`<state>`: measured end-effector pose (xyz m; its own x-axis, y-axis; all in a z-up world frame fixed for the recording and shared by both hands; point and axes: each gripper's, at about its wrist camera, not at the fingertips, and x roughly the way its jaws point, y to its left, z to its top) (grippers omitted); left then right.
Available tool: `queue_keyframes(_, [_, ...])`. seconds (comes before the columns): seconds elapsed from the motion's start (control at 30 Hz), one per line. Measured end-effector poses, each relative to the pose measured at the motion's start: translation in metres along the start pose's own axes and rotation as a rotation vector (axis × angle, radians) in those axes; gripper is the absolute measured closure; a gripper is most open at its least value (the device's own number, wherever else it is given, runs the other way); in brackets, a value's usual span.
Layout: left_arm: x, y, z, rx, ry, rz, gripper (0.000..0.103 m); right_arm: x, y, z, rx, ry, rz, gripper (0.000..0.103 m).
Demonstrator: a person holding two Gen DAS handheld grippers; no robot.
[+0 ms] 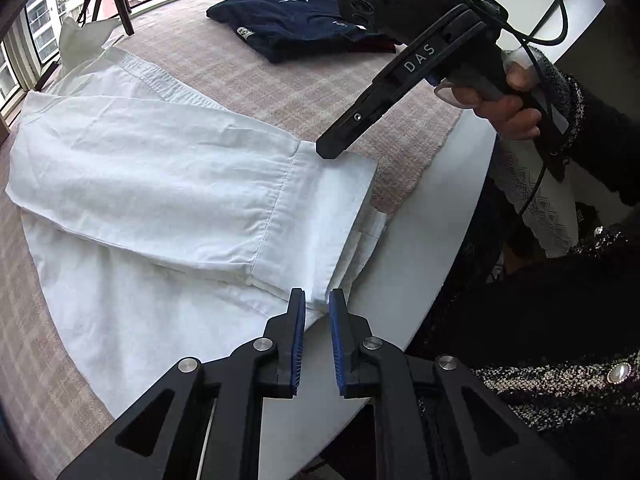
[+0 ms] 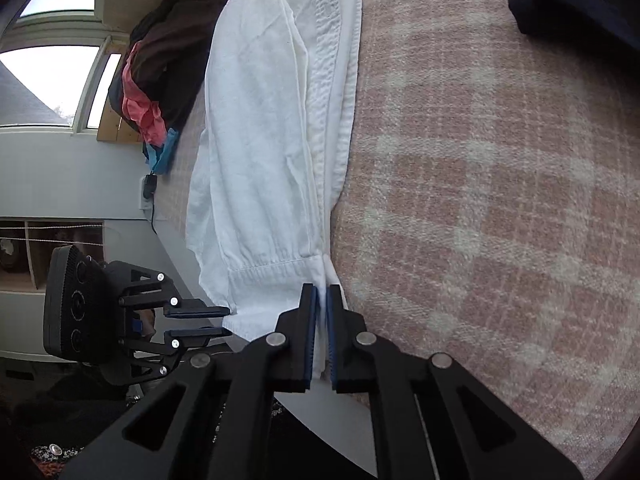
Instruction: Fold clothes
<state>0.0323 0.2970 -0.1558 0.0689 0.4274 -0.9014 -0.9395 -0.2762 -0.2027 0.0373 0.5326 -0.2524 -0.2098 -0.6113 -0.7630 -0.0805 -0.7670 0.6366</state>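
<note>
A white shirt (image 1: 140, 184) lies flat on the table, one sleeve folded across its body. The sleeve's cuff (image 1: 332, 216) points at the table's near edge. My left gripper (image 1: 318, 300) hangs over the cuff's near corner; its blue pads stand a little apart and do not press the cloth. My right gripper (image 1: 330, 150) rests its tip on the cuff's far corner. In the right wrist view, my right gripper (image 2: 322, 292) has a narrow gap with white cuff (image 2: 272, 280) showing in it, the cloth flat and unpinched. My left gripper (image 2: 228, 322) sits at the cuff's left edge.
A folded navy garment (image 1: 296, 24) lies at the far side of the pink plaid cover (image 1: 280, 92). The white table rim (image 1: 420, 260) curves close by the cuff. A tripod (image 1: 116, 0) stands by the window. A heap of dark and pink clothes (image 2: 148, 92) sits beyond the shirt.
</note>
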Motion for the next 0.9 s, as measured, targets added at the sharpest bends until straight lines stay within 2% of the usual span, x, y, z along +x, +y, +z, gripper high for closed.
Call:
queue_keyframes(0.07, [-0.021, 0.026, 0.012, -0.026, -0.032, 0.062, 0.083, -0.017, 0.017, 0.007, -0.052, -0.045, -0.01, 0.087])
queue_keyframes(0.17, [-0.037, 0.088, 0.045, -0.099, -0.071, 0.161, 0.083, -0.031, 0.034, 0.025, -0.076, -0.108, 0.035, 0.08])
queue_keyframes(0.27, [-0.037, 0.159, 0.082, -0.149, -0.119, 0.254, 0.084, -0.028, 0.047, 0.055, -0.087, -0.184, -0.001, 0.08])
queue_keyframes(0.4, [-0.001, 0.251, 0.129, -0.245, -0.124, 0.244, 0.085, -0.013, 0.044, 0.119, -0.055, -0.278, -0.017, 0.08])
queue_keyframes(0.47, [0.026, 0.284, 0.135, -0.266, -0.083, 0.296, 0.083, 0.003, 0.036, 0.15, -0.037, -0.286, -0.085, 0.08])
queue_keyframes(0.5, [0.038, 0.298, 0.135, -0.272, -0.051, 0.332, 0.084, 0.014, 0.029, 0.161, -0.011, -0.264, -0.134, 0.08])
queue_keyframes(0.53, [0.049, 0.313, 0.134, -0.279, -0.018, 0.368, 0.081, 0.025, 0.023, 0.166, 0.006, -0.22, -0.17, 0.08])
queue_keyframes(0.6, [0.038, 0.327, 0.139, -0.3, -0.065, 0.32, 0.081, 0.035, 0.019, 0.171, 0.013, -0.16, -0.218, 0.083])
queue_keyframes(0.63, [0.029, 0.331, 0.143, -0.297, -0.094, 0.31, 0.085, 0.032, 0.022, 0.172, 0.0, -0.153, -0.231, 0.083])
queue_keyframes(0.7, [0.012, 0.336, 0.157, -0.258, -0.168, 0.282, 0.083, 0.023, 0.028, 0.178, -0.02, -0.166, -0.234, 0.083])
queue_keyframes(0.77, [0.017, 0.347, 0.176, -0.247, -0.165, 0.267, 0.082, 0.012, 0.036, 0.199, -0.035, -0.223, -0.229, 0.083])
queue_keyframes(0.9, [0.054, 0.374, 0.203, -0.234, -0.087, 0.3, 0.082, 0.009, 0.042, 0.265, -0.058, -0.34, -0.237, 0.083])
